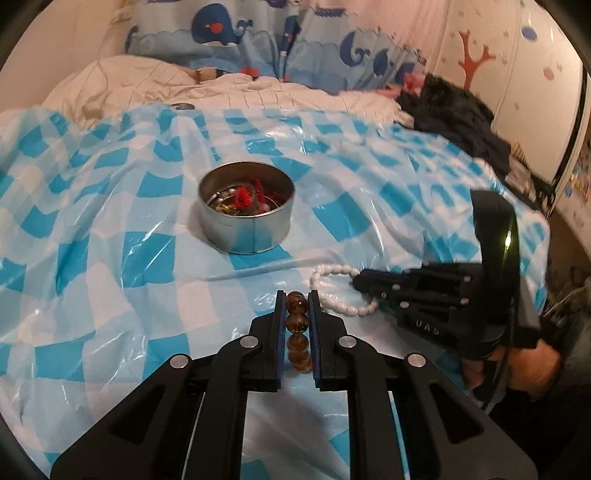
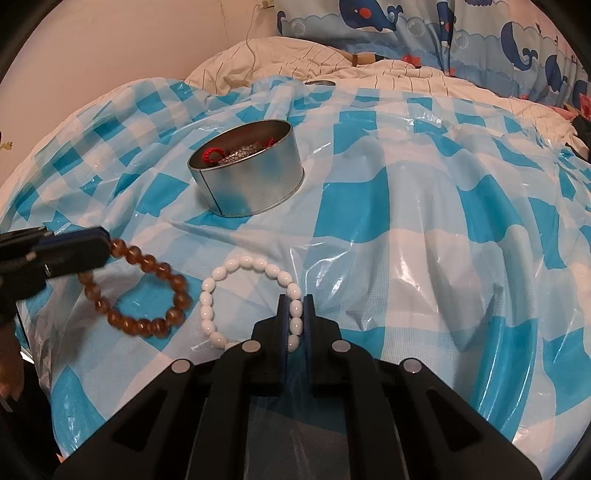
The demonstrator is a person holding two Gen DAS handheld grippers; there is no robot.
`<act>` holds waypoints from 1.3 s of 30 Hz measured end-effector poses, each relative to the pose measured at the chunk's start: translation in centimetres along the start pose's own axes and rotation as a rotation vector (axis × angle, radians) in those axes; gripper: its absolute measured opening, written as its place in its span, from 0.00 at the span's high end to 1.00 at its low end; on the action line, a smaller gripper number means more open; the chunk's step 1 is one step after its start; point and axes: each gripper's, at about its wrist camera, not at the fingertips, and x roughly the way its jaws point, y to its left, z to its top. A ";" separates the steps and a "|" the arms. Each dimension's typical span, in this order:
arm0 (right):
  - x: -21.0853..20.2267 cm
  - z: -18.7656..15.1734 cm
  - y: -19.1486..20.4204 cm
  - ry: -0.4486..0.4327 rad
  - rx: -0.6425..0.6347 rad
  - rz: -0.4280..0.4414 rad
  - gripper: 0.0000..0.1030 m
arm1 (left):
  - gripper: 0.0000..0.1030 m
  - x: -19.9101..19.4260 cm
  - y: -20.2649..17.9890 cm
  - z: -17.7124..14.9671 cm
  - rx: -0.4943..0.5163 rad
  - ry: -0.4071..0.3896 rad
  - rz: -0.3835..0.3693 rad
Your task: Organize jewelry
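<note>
My left gripper (image 1: 297, 299) is shut on an amber bead bracelet (image 1: 297, 332), whose beads sit between its pads. Seen from the right wrist, that amber bracelet (image 2: 147, 295) hangs from the left gripper (image 2: 99, 247) at the left, its lower loop near the cloth. My right gripper (image 2: 295, 306) is shut on a white bead bracelet (image 2: 236, 291) that lies on the blue-checked plastic cloth (image 2: 406, 258). The left wrist view shows the white bracelet (image 1: 332, 291) with the right gripper (image 1: 356, 282) on it. A round metal tin (image 1: 246, 212), also visible as the tin (image 2: 247, 177), holds red cord and silvery jewelry.
The checked cloth (image 1: 110, 221) is crumpled over a bed. A white quilt (image 1: 258, 92) and whale-print bedding (image 1: 221, 33) lie behind it. A dark furry garment (image 1: 454, 110) lies at the right. A hand (image 1: 532, 369) holds the right gripper's handle.
</note>
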 end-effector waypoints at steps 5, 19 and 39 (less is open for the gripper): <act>0.0 -0.1 0.3 -0.002 -0.003 -0.016 0.92 | 0.90 -0.1 1.7 0.0 -0.067 -0.007 -0.017; -1.9 0.7 1.2 -0.072 0.032 0.039 0.92 | 0.90 1.5 2.6 -0.2 -0.087 0.032 0.012; -1.6 0.6 0.9 -0.057 0.066 0.100 0.92 | 0.90 3.2 1.5 -0.6 -0.011 0.094 0.118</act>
